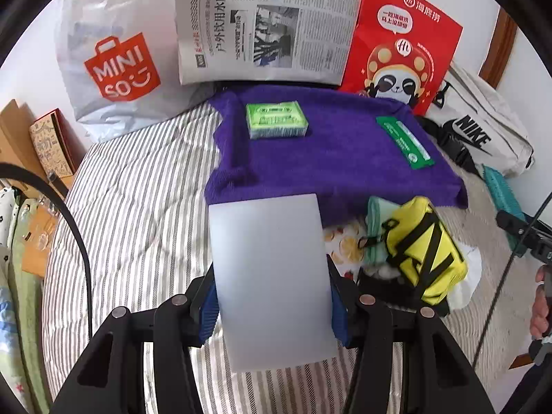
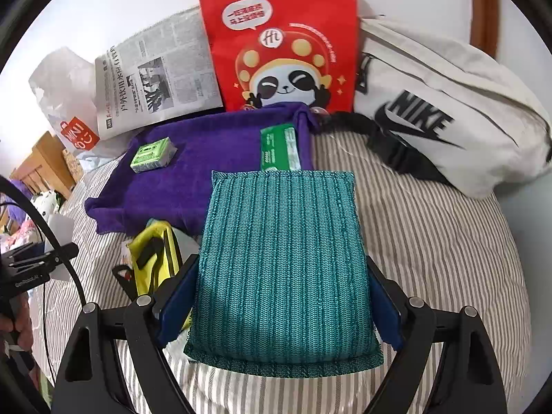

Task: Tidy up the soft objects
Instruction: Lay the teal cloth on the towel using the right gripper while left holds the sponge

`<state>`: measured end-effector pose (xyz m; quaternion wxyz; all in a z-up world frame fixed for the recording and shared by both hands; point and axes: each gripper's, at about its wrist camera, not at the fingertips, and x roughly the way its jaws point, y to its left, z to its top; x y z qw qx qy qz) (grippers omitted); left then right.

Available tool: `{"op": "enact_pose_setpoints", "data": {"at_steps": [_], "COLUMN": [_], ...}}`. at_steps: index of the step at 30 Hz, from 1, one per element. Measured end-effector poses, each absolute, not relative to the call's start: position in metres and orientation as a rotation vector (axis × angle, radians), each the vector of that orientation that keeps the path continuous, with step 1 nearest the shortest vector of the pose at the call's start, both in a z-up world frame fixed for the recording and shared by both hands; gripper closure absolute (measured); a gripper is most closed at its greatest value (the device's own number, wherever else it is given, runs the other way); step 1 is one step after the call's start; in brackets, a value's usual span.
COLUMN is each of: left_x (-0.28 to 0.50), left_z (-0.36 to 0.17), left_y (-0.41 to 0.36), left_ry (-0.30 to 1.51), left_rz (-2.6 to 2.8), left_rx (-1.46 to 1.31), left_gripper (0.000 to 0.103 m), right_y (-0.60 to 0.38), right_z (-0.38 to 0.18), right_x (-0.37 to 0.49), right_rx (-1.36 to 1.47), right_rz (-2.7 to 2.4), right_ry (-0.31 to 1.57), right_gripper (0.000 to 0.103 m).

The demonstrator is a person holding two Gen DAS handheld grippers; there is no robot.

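Observation:
My left gripper (image 1: 272, 305) is shut on a pale white sponge block (image 1: 272, 276), held above the striped bedding. My right gripper (image 2: 281, 302) is shut on a teal knitted scrub pad (image 2: 283, 258), its blue pads pressed to both sides. Ahead lies a purple towel (image 1: 345, 169) (image 2: 207, 172), and on it a light green tissue pack (image 1: 277, 119) (image 2: 153, 156) and a dark green packet (image 1: 404, 141) (image 2: 279, 146). A yellow pouch with black straps (image 1: 422, 248) (image 2: 157, 248) lies in front of the towel. The right gripper's teal pad (image 1: 500, 193) shows at the right edge of the left wrist view.
A white MINISO bag (image 1: 114, 55), a folded newspaper (image 1: 265, 24) and a red panda paper bag (image 1: 400, 41) (image 2: 283, 41) stand against the wall. A white Nike bag (image 2: 441, 117) lies at the right. Striped bedding (image 1: 138, 189) spreads left; boxes (image 1: 51, 145) sit beyond its edge.

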<state>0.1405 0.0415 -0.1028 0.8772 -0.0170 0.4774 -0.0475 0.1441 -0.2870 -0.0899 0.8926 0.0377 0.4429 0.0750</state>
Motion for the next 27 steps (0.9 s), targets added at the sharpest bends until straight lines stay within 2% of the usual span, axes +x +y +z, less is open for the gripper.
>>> {"op": "enact_pose_setpoints", "data": {"at_steps": [10,27], "left_x": [0.187,0.27], "left_z": [-0.094,-0.118], "left_y": [0.038,0.033], "left_ry": [0.997,1.043], "left_rz": [-0.127,-0.145], "left_rx": [-0.046,-0.061], "left_gripper": [0.053,0.053], "right_y": [-0.263,-0.205], "right_z": [-0.074,-0.084], "right_x": [0.195,0.311], "right_rx": [0.045,-0.079], "right_rz": [0.199,0.249], "right_ry": [0.915,0.967], "right_gripper": [0.016,0.016]}}
